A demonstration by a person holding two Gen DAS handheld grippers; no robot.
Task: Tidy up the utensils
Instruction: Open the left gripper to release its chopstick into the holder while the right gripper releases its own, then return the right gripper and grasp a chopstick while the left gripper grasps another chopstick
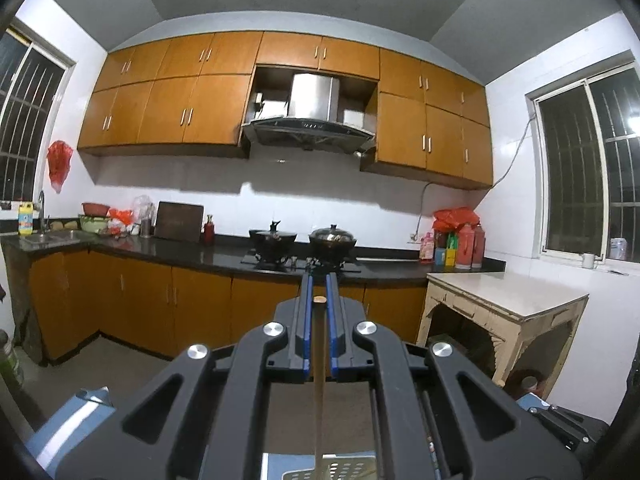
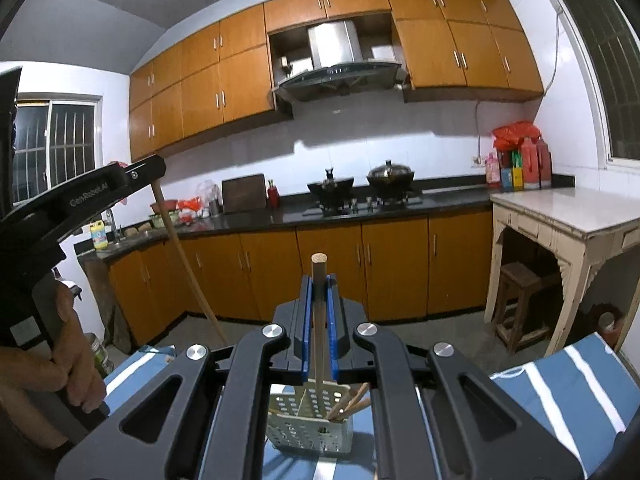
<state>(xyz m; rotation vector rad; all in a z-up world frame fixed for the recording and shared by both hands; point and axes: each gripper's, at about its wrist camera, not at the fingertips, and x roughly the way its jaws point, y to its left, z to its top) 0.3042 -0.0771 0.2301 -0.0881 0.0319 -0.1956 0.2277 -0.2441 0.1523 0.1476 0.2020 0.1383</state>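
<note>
My left gripper (image 1: 319, 280) is shut on a long round wooden utensil handle (image 1: 318, 360) that stands upright between its blue pads. The handle's lower end runs down toward a perforated holder (image 1: 344, 467) at the bottom edge. My right gripper (image 2: 319, 282) is shut on a second wooden handle (image 2: 319, 312), which reaches down into the pale perforated utensil holder (image 2: 304, 424). Several wooden sticks (image 2: 354, 400) lean inside that holder. The right wrist view also shows the left gripper (image 2: 148, 174) at the far left, gripping its tilted wooden handle (image 2: 182, 252), with a person's hand (image 2: 72, 364) on its grip.
The holder stands on a blue-and-white striped cloth (image 2: 560, 384). Across the floor runs a dark counter (image 2: 440, 200) with two woks (image 2: 390, 176) and orange cabinets below. A worn white table (image 2: 560, 208) with a wooden stool (image 2: 520, 300) under it stands at the right.
</note>
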